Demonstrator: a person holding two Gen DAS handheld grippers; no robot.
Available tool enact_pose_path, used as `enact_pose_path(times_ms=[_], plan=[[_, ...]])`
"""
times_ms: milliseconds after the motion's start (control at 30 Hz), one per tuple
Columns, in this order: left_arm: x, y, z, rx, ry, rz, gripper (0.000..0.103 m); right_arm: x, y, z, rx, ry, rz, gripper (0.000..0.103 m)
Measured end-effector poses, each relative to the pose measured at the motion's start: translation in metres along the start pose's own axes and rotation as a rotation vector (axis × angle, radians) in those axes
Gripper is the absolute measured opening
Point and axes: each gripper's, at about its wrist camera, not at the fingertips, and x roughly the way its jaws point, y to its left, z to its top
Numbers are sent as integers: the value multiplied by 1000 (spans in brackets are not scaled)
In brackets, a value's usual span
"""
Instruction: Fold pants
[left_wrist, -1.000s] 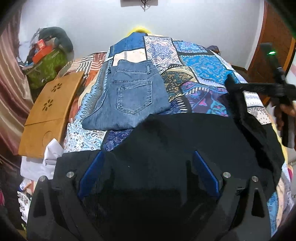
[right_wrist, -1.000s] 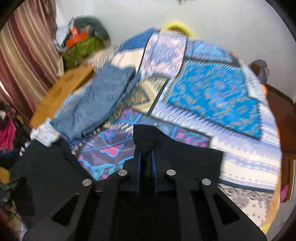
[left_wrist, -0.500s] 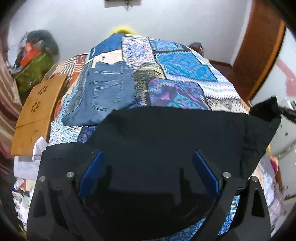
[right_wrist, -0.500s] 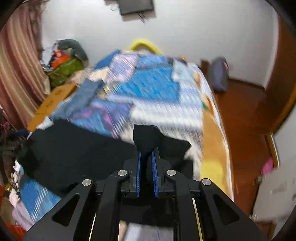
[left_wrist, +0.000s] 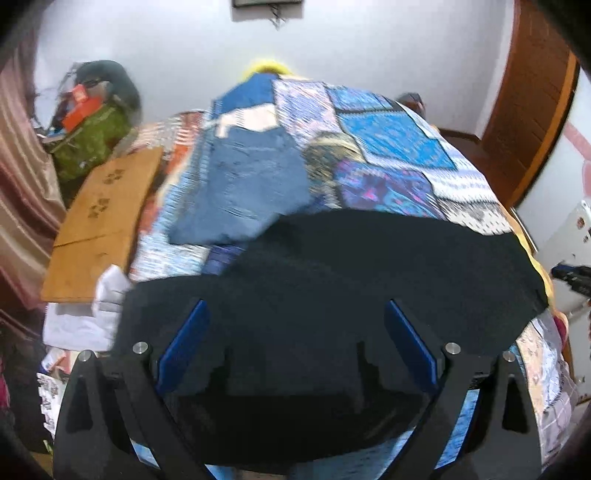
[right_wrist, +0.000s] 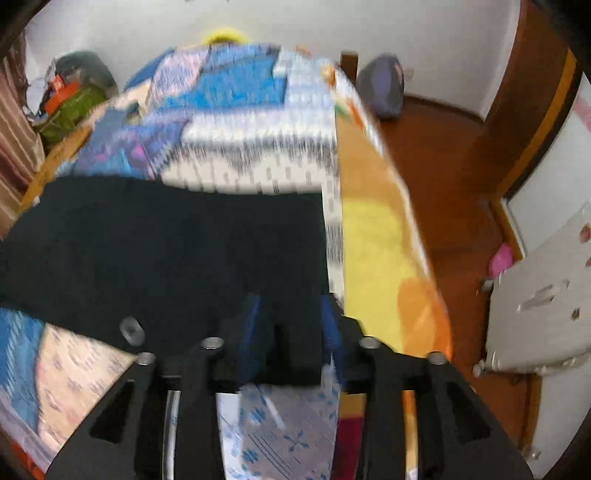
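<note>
From my left wrist view, folded blue denim jeans (left_wrist: 240, 192) and a tan wooden board (left_wrist: 99, 221) lie beyond the black fabric pants (left_wrist: 351, 280), which stretch crosswise over the patchwork quilt (left_wrist: 391, 147), under my wide-open left gripper (left_wrist: 295, 347). From the right, my right gripper (right_wrist: 290, 325) stands parted over the pants' (right_wrist: 166, 251) right end by the bed edge.

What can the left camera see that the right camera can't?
Only the left view shows the folded jeans and the white cloth beside the bed. Only the right view shows the wooden floor and a purple bag by the wall. Both show the black pants spread across the patchwork quilt, and the wooden board.
</note>
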Motion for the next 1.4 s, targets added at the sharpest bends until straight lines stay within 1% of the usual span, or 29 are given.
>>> enact_pose_path(times_ms=[33, 67, 133, 200, 267, 367, 400, 433, 500, 567, 600, 667, 733, 833, 867, 967, 1000, 1033, 1067, 1100, 1167, 1233, 1267, 1300, 1333, 1367, 1400], plan=[[-3, 13, 2, -7, -11, 18, 96, -6, 2, 1, -10, -26, 1, 48], [-4, 22, 3, -11, -15, 32, 96, -11, 10, 10, -34, -57, 9, 48], [-5, 45, 5, -28, -25, 70, 96, -15, 37, 31, -95, -91, 37, 48], [-3, 72, 7, -60, -26, 95, 96, -15, 71, 54, -147, -115, 99, 50], [1, 98, 9, -92, -26, 113, 96, -11, 100, 70, -183, -130, 158, 51], [12, 137, 10, -141, -24, 175, 96, 5, 158, 99, -258, -124, 261, 51], [18, 148, 10, -156, -18, 189, 96, 9, 172, 101, -275, -122, 283, 51], [23, 160, 10, -170, -12, 193, 96, 17, 195, 110, -298, -115, 321, 51], [38, 184, 9, -203, 11, 192, 96, 28, 227, 120, -331, -99, 375, 51], [54, 201, 6, -234, 39, 172, 91, 45, 262, 130, -376, -79, 427, 51], [61, 207, 5, -246, 56, 160, 86, 53, 275, 132, -391, -69, 436, 51], [78, 216, 1, -275, 101, 118, 81, 71, 302, 137, -416, -49, 448, 51], [94, 219, -5, -296, 138, 70, 81, 88, 325, 142, -428, -14, 470, 51], [116, 216, -12, -301, 181, 10, 81, 114, 357, 144, -462, 74, 514, 51], [120, 215, -15, -301, 191, -3, 81, 118, 365, 145, -476, 98, 523, 51], [134, 208, -24, -296, 239, -74, 81, 131, 384, 140, -528, 174, 534, 49], [136, 206, -28, -293, 248, -98, 81, 135, 390, 138, -546, 201, 536, 43], [137, 203, -32, -289, 249, -115, 80, 139, 395, 134, -566, 228, 536, 30], [136, 201, -34, -284, 239, -120, 77, 142, 398, 131, -576, 241, 524, 24], [134, 199, -36, -275, 227, -121, 70, 144, 399, 127, -576, 231, 503, 19], [132, 195, -37, -263, 205, -128, 58, 141, 397, 128, -562, 207, 501, 9], [129, 193, -36, -259, 172, -106, 45, 142, 394, 131, -521, 202, 518, 5], [126, 190, -35, -243, 155, -98, 35, 143, 394, 133, -505, 193, 519, 5], [123, 189, -34, -229, 139, -71, 26, 142, 394, 134, -498, 180, 516, 5], [118, 186, -32, -211, 118, -26, 21, 140, 394, 135, -495, 168, 511, 4], [117, 188, -31, -202, 111, -4, 18, 137, 394, 136, -491, 142, 507, 4], [115, 191, -30, -198, 97, 17, 17, 133, 395, 137, -493, 116, 500, 4]])
